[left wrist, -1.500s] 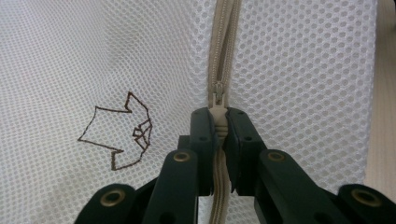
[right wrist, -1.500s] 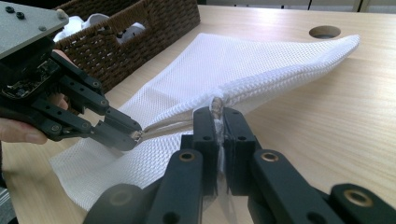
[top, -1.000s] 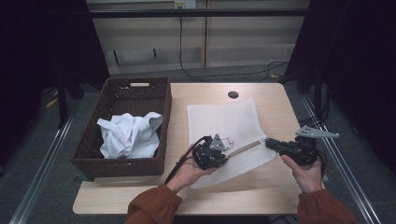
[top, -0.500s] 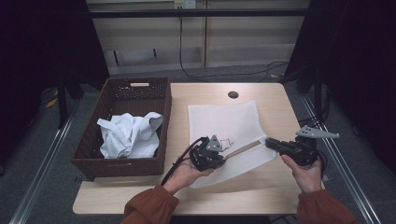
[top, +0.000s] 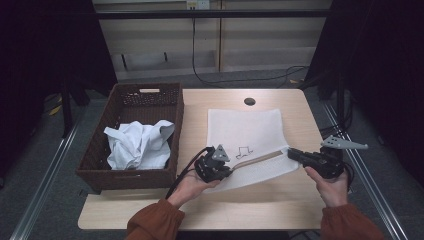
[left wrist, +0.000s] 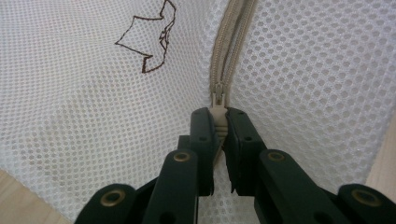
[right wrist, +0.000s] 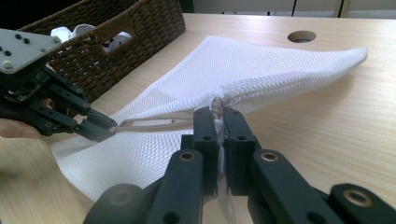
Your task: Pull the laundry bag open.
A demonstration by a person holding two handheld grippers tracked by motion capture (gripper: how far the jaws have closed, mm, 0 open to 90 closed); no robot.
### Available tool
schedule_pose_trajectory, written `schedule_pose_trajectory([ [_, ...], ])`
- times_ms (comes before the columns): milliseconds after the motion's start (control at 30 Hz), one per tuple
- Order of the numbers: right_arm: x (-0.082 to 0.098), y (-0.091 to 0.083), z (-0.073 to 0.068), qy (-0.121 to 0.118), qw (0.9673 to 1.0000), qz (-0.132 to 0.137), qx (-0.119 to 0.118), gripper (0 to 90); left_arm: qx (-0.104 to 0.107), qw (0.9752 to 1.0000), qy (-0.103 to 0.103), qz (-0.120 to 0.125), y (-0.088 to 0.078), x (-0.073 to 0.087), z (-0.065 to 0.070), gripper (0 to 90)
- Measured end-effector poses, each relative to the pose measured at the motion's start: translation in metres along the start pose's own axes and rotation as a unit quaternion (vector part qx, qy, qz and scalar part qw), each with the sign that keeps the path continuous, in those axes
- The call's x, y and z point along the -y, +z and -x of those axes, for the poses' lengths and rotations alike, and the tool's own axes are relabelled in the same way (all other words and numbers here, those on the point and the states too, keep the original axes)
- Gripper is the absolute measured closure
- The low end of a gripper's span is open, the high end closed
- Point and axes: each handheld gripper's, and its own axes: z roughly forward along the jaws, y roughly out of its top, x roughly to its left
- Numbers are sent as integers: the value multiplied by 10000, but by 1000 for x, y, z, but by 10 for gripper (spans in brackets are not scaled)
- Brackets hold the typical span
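Currently the mesh bag (top: 245, 137) lies flat on the table (top: 300, 210), right of the basket (top: 100, 167), with its near edge lifted off the surface between the two grippers.

Left gripper (left wrist: 219, 116): jaws pressed together on the zipper pull (left wrist: 218, 100), which sits at the left end of the zipper (top: 256, 159). In the left gripper view the teeth ahead of the pull run together, so the bag reads as zipped from the pull onward.

Right gripper (right wrist: 218, 112): jaws pinching the bag's near right corner (top: 286, 150), at the far end of the zipper, holding the edge taut.

Status: both grips are established and the zipper line is stretched straight between them. In the right gripper view a narrow gap shows along the zipper near the left gripper; whether this is an opening already begun or the last part of a closing run cannot be told.

Remaining, by judgement: if the aim is to open the bag, most of the zipper's length is left to travel. The white cloth (top: 137, 145) rests bunched in the basket, not yet in the bag.
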Motion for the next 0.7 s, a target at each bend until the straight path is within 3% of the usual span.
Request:
schedule_pose_trajectory([
  [133,0,0,0,35,10000,-1,-14,856,17,9999,-52,110,-2,1,2,822],
  [200,-1,0,0,-3,10000,30,26,856,-33,9999,115,-109,-4,2,2,822],
  [267,0,-1,1,24,10000,-5,4,856,-104,9997,96,-221,-4,6,2,822],
  [367,5,-2,5,94,9999,-48,35,856,-51,10000,3,-55,-9,8,2,822],
  [400,5,-2,5,94,9999,-48,35,856,-68,9999,83,-84,-11,8,1,822],
  [533,3,-4,4,53,10000,-10,80,856,-244,9993,89,-257,-12,12,2,822],
  [633,5,-7,7,89,9999,27,118,856,-188,9997,86,-120,-15,12,2,822],
  [700,6,-6,7,109,9999,13,94,856,-161,9997,83,-168,-15,13,2,822],
])
